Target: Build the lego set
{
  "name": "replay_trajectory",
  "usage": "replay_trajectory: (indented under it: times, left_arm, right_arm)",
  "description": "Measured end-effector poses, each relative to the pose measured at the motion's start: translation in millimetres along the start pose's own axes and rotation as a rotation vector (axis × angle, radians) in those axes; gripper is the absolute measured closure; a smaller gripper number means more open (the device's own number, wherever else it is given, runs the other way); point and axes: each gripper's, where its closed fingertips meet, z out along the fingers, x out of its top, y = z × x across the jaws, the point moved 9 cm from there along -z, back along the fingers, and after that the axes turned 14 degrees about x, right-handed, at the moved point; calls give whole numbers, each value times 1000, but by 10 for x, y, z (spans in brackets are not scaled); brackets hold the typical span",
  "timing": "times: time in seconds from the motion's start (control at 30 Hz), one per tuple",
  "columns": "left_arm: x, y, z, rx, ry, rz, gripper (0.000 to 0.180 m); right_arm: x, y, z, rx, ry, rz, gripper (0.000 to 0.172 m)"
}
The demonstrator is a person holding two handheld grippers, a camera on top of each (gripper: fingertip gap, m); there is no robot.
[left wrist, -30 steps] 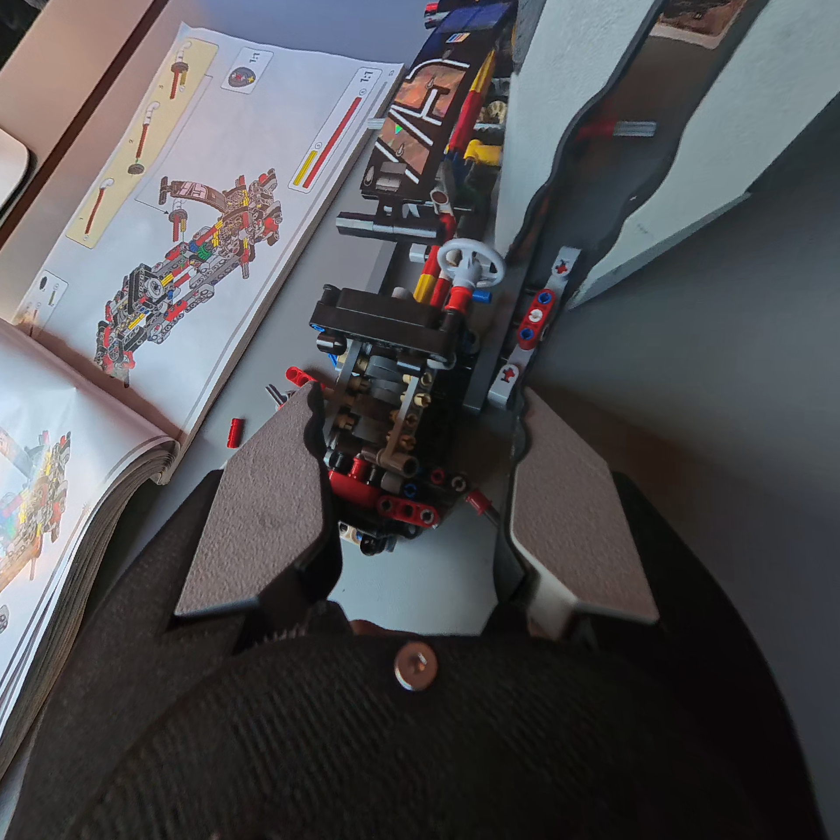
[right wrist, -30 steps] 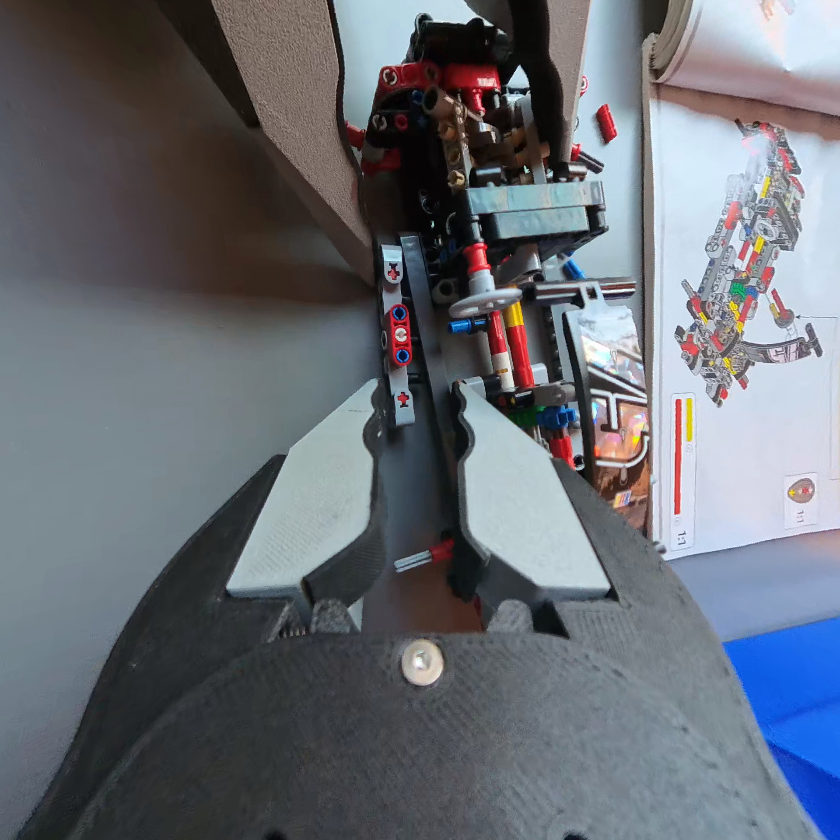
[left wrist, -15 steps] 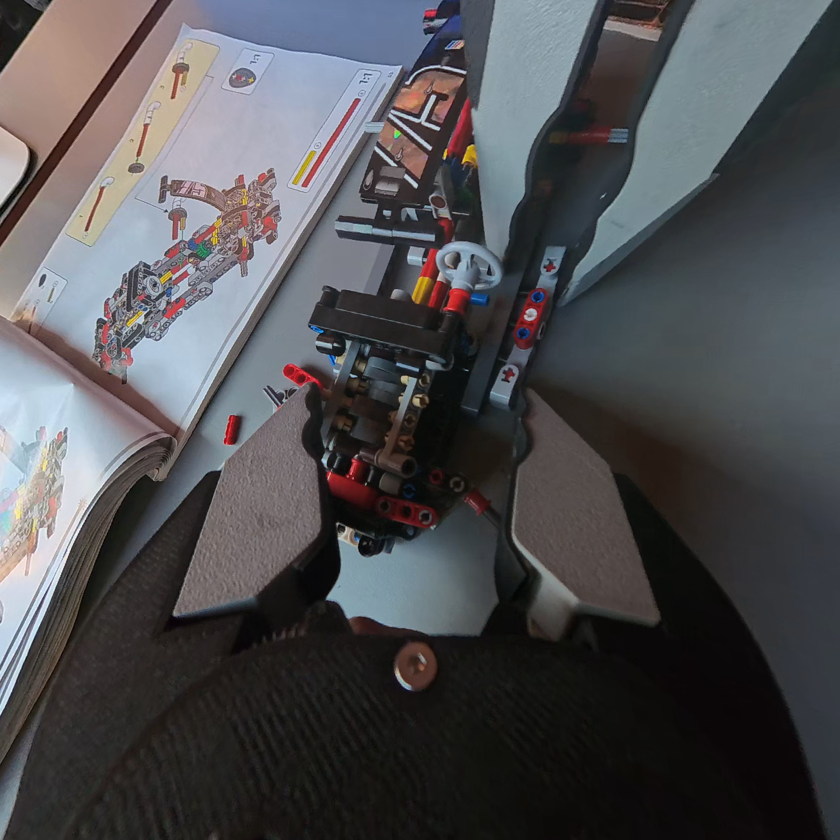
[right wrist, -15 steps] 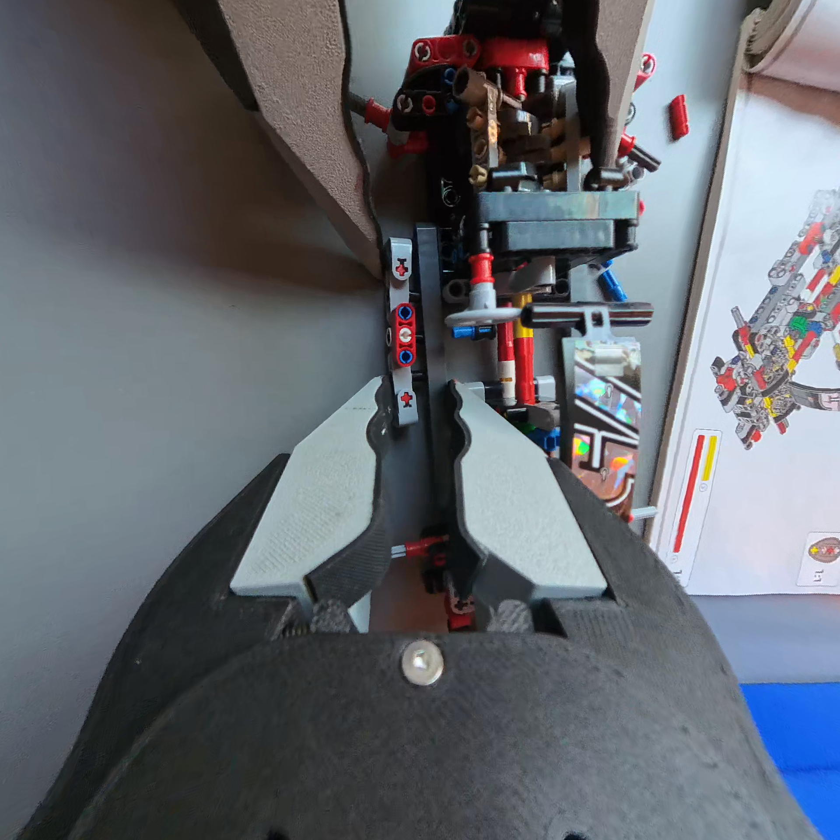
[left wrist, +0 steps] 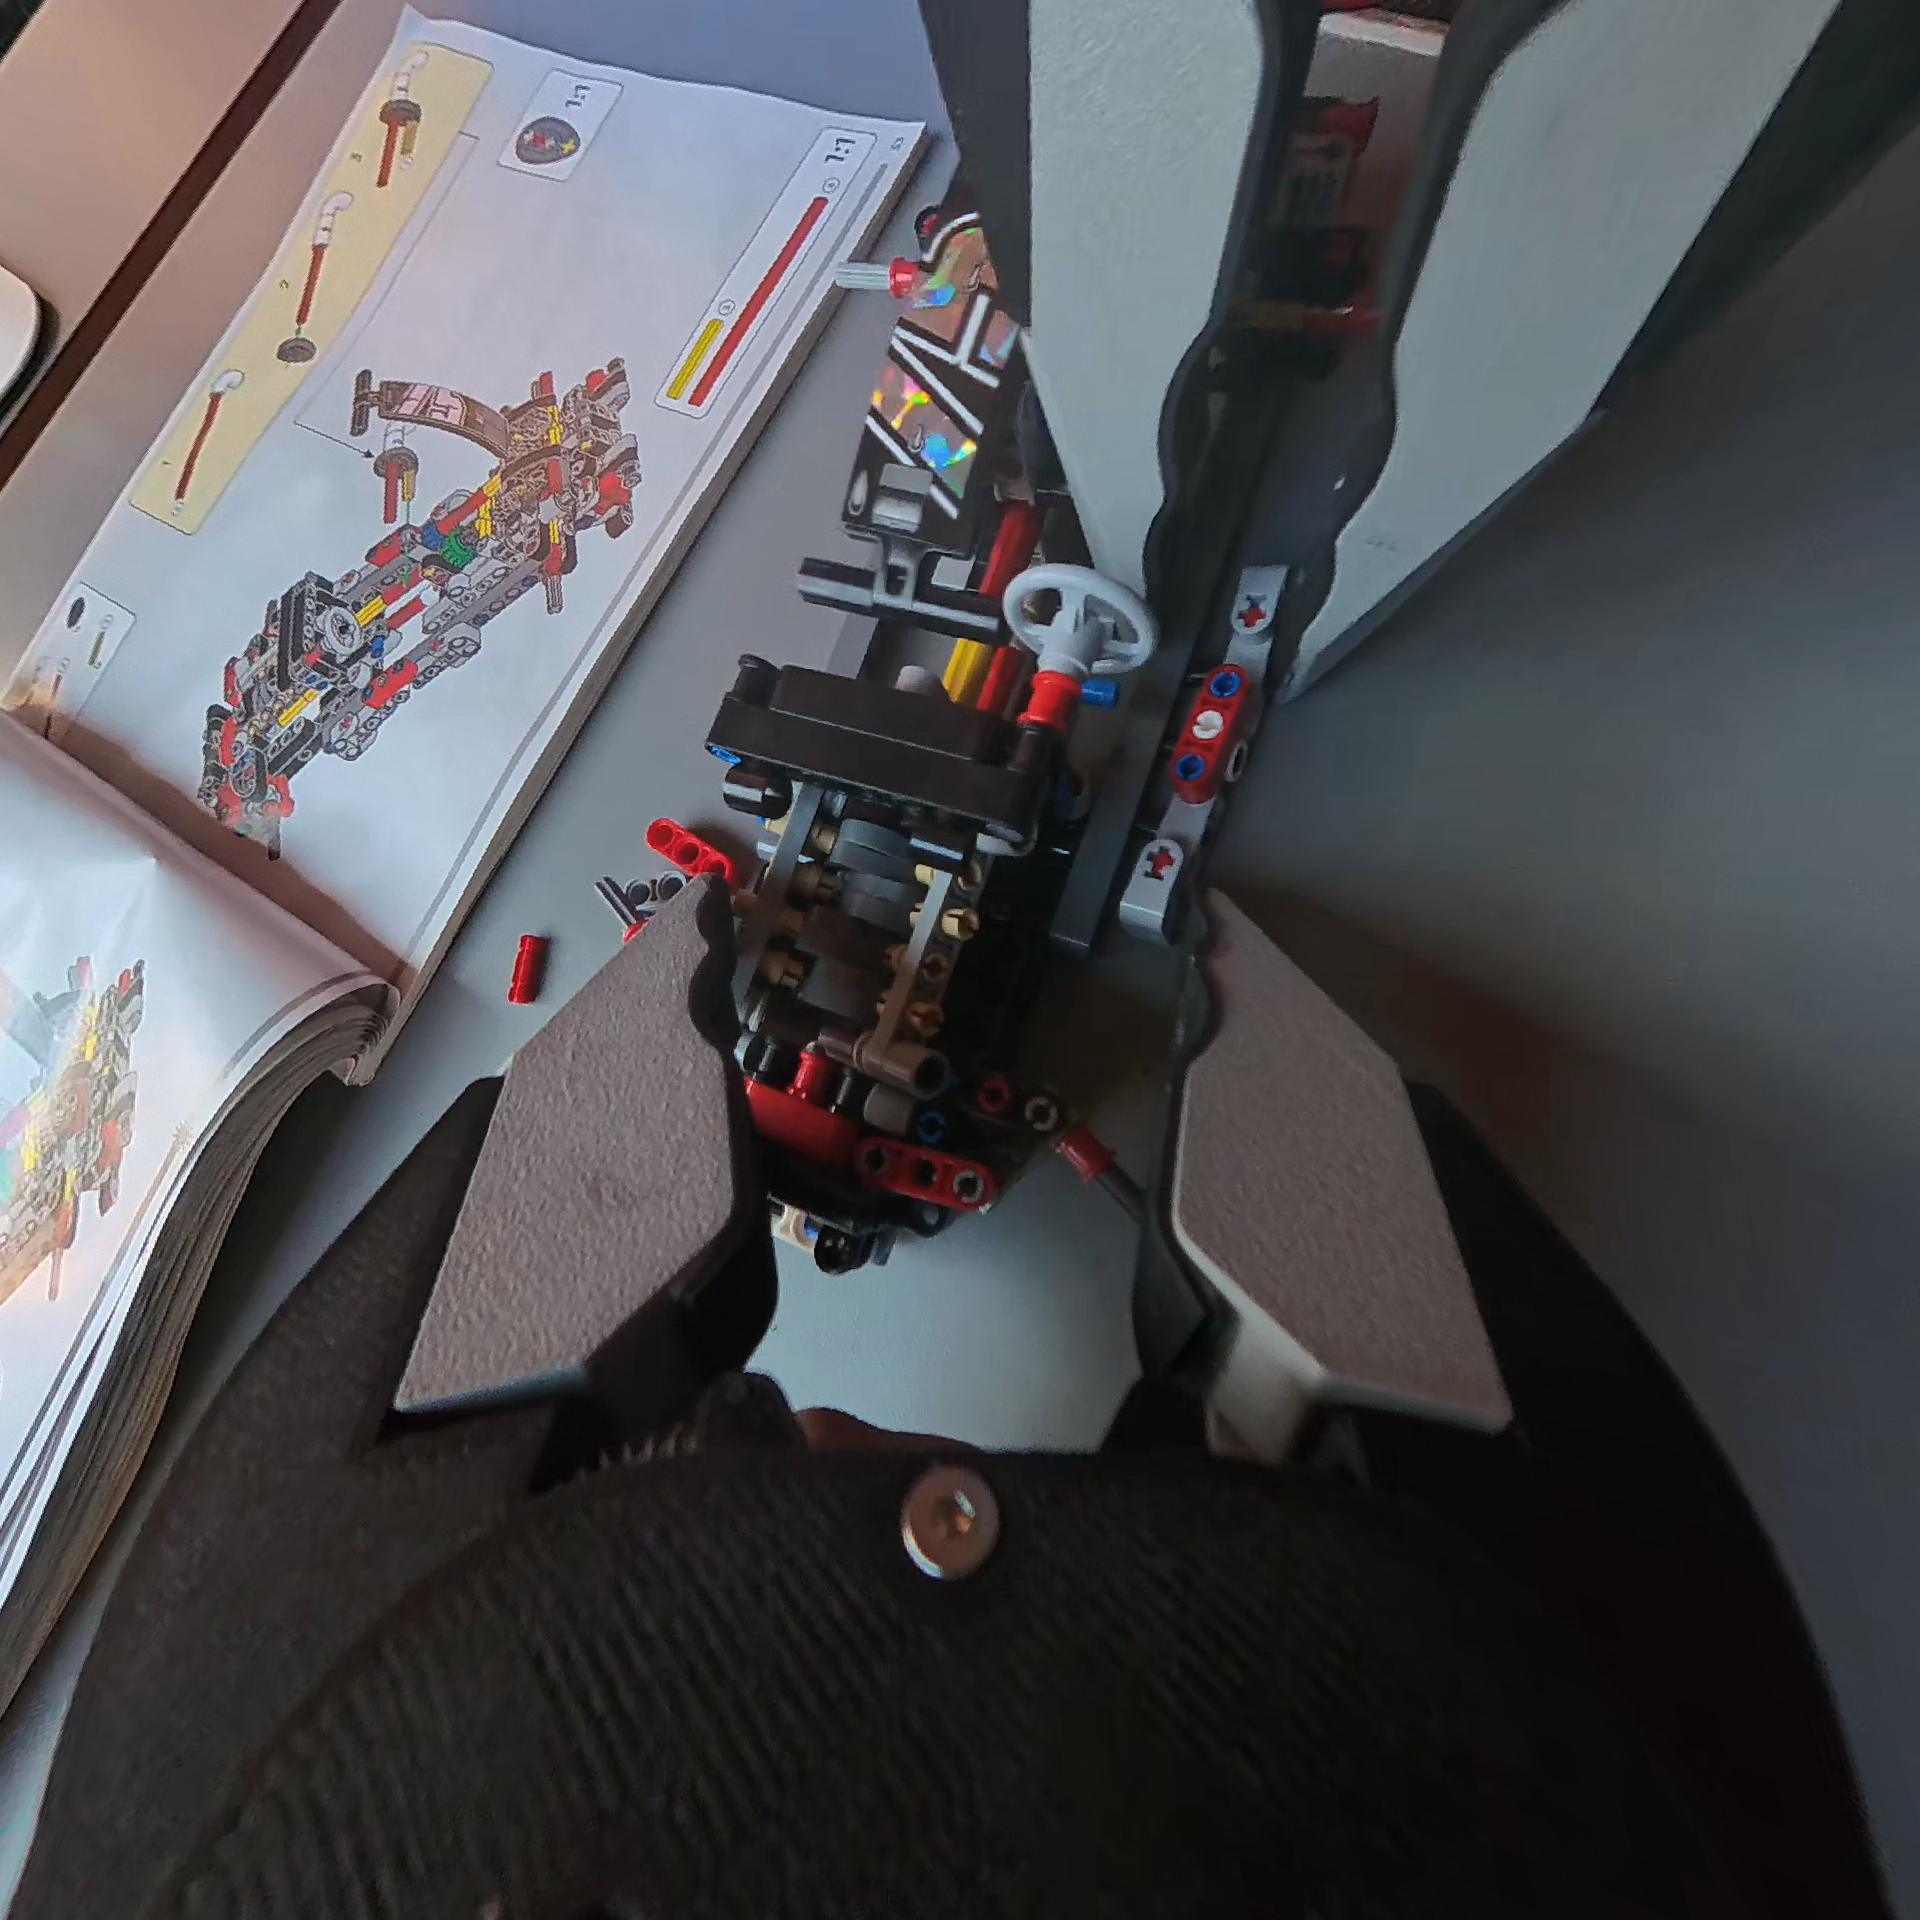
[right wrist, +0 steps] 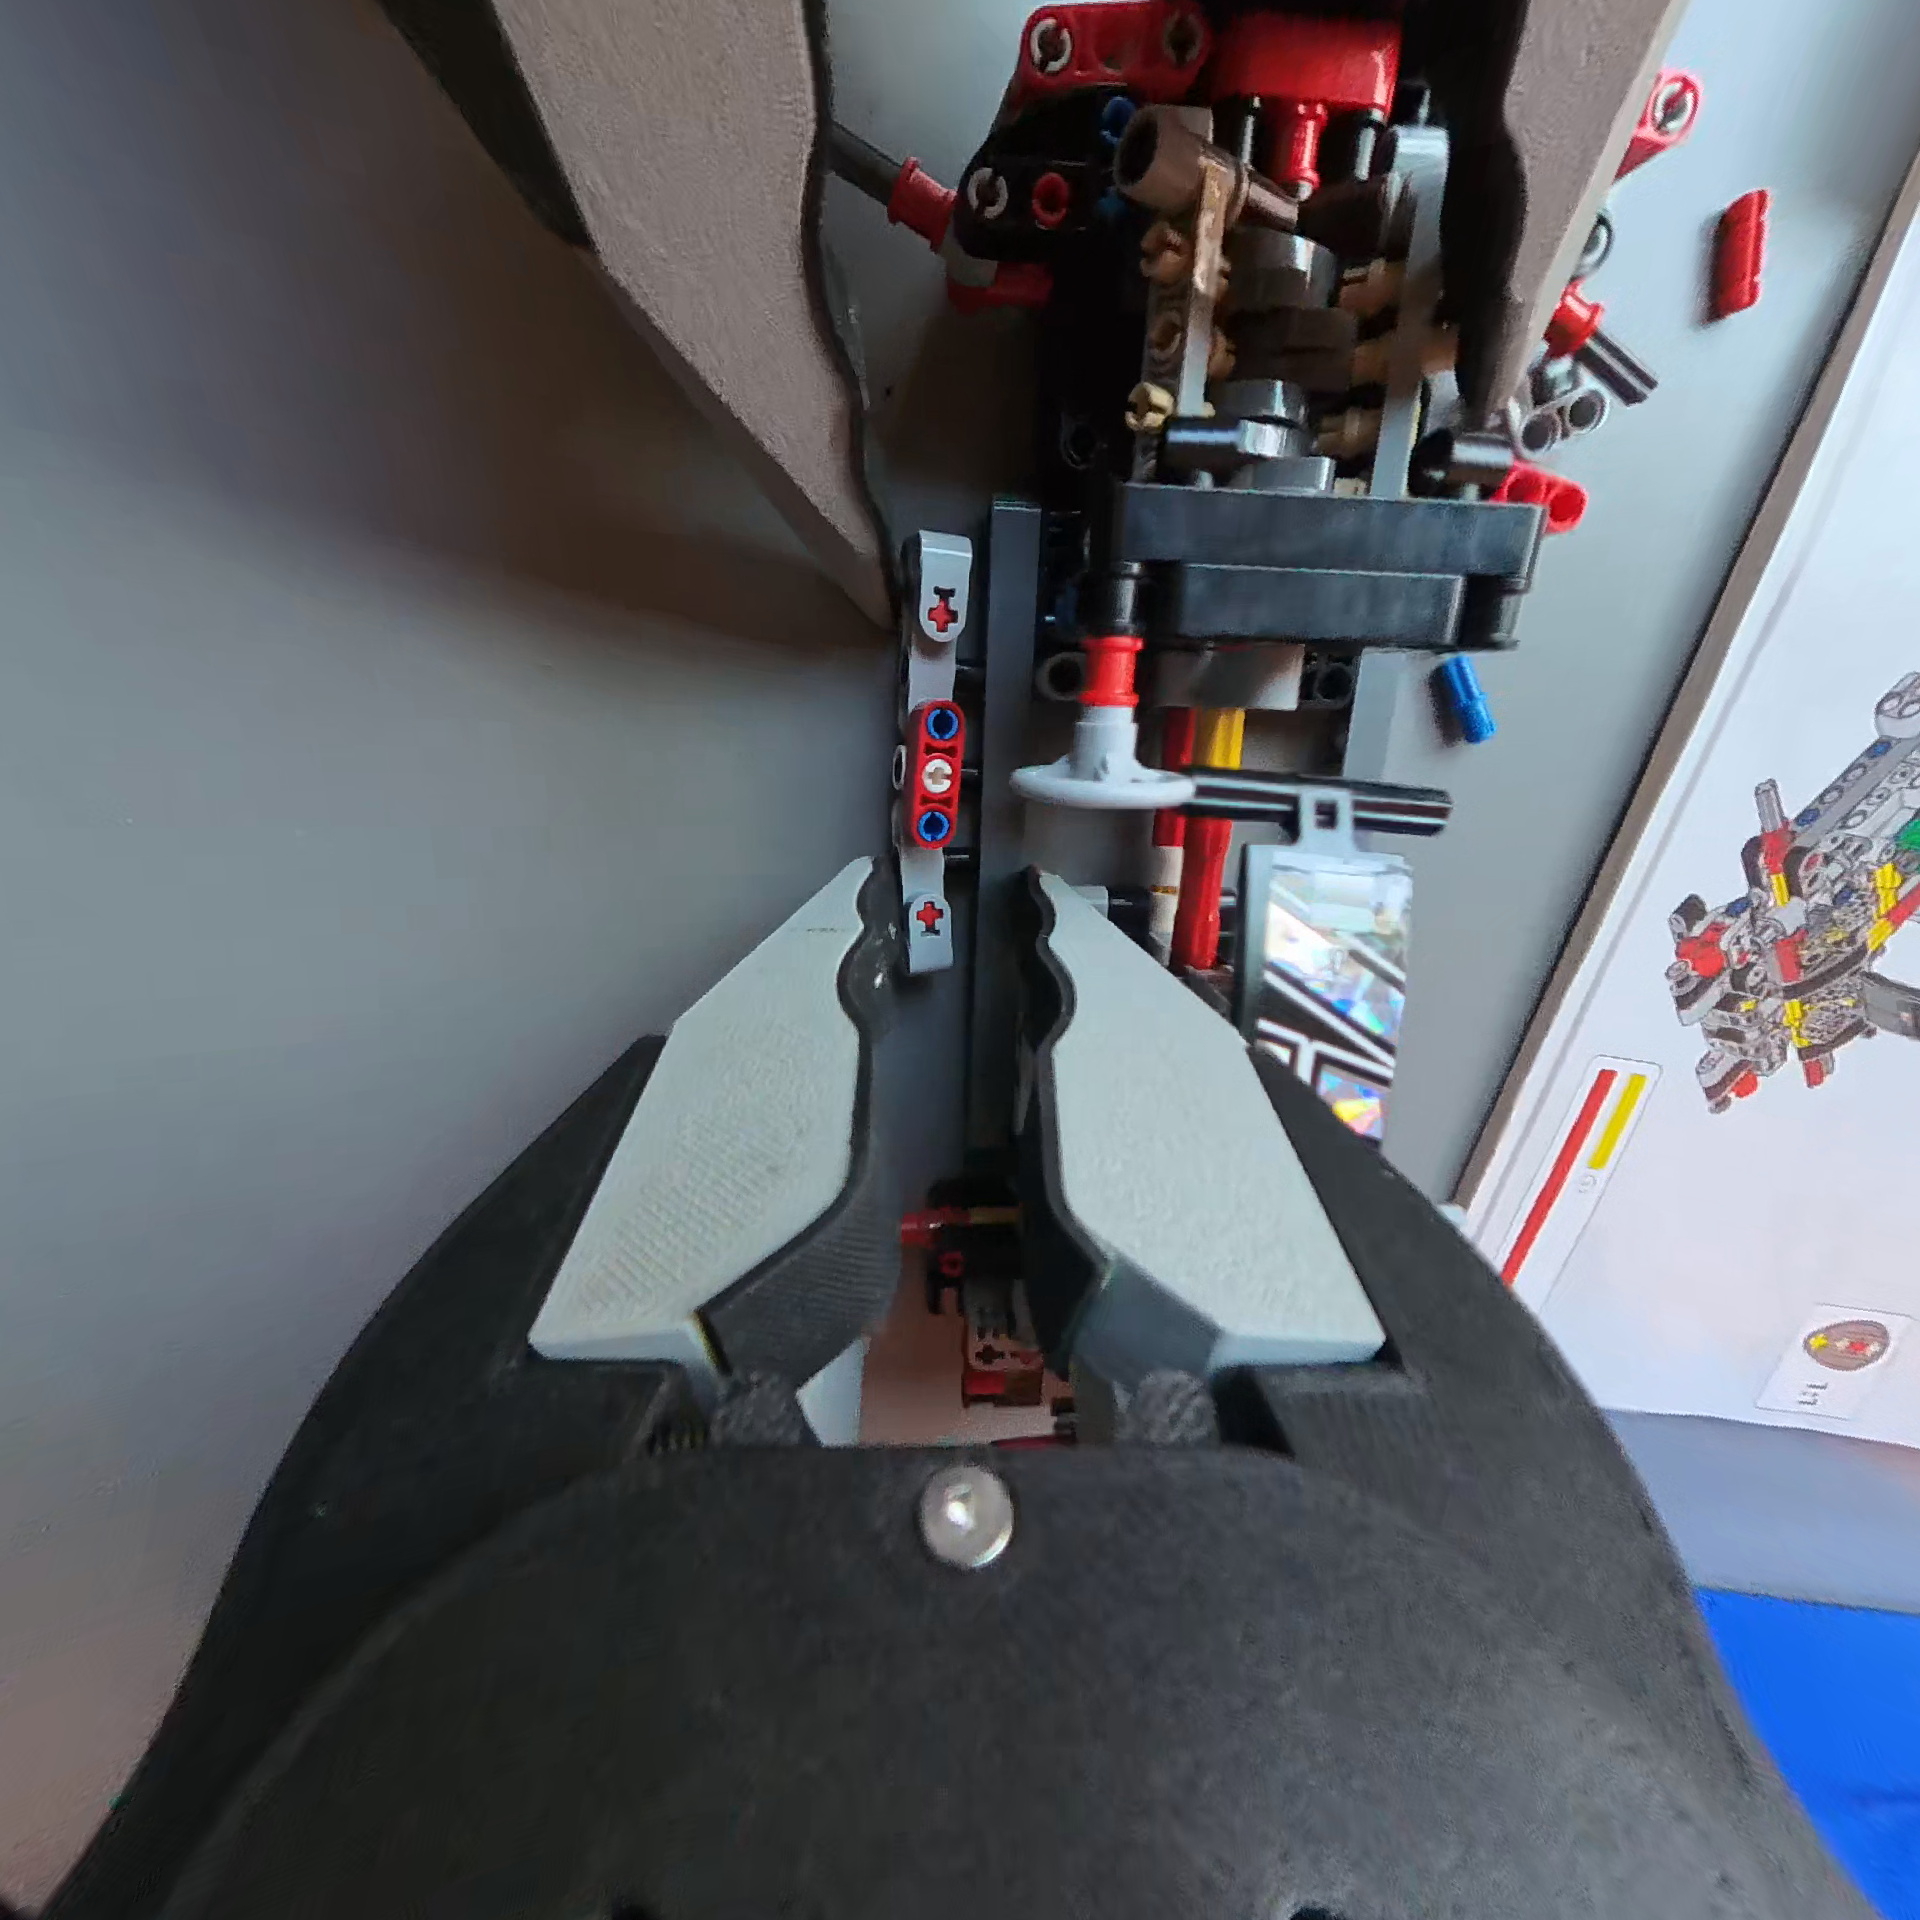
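Observation:
A partly built toy brick car (left wrist: 883,748) lies on the grey table (left wrist: 1610,935). It has a black frame, a grey engine block and a pale steering wheel (left wrist: 1081,623). My left gripper (left wrist: 956,894) spans its rear end with wide jaws. One pad presses the engine side and the other fingertip touches the light grey side arm (left wrist: 1205,727). My right gripper (right wrist: 954,873) comes from the opposite end. Its narrow jaws straddle the car's long dark grey side beam (right wrist: 1003,675) and slide along it. The right gripper also shows in the left wrist view (left wrist: 1231,623).
An open instruction booklet (left wrist: 468,416) lies beside the car and also shows in the right wrist view (right wrist: 1766,935). A loose red pin (left wrist: 530,966) and small red and grey parts (left wrist: 675,852) lie between booklet and car. A blue pin (right wrist: 1465,698) lies nearby. A blue surface (right wrist: 1818,1714) shows at the lower right. It is some 5 centimetres from my left tips to the blue pin (right wrist: 1465,698).
My right gripper has slid forward along the side beam toward the steering wheel, and its jaws have narrowed a little. The left gripper and the car have stayed in place.

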Motion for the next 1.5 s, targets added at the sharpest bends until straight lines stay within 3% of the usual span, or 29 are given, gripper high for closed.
replay_trajectory:
  times: [0.4, 0.83, 1.0, 1.07, 1.17, 1.33, 1.5]
  left_arm:
    - [-14, -25, -3, 13, -8, -14, 96]
    - [-53, -31, -16, 26, 18, -7, 98]
    - [-62, -38, -16, 35, 17, -14, 97]
    - [-60, -38, -14, 34, 16, -14, 97]
    - [-58, -34, -13, 38, 15, -17, 97]
    - [-54, -29, -11, 44, 15, -20, 97]
    - [-50, -22, -11, 46, 15, -20, 97]
  right_arm:
    - [-36, 27, 5, -1, 120, 109, 150]
    - [-56, -34, -30, -112, 146, -4, 146]
    - [-28, -79, -17, -190, 113, 2, 151]
    - [5, -139, -37, -190, 169, -49, 167]
    - [-57, -61, -100, -191, 186, -2, 152]
    - [-48, -66, -64, -148, 178, -12, 143]
    - [-35, -41, 23, -157, 156, -22, 147]
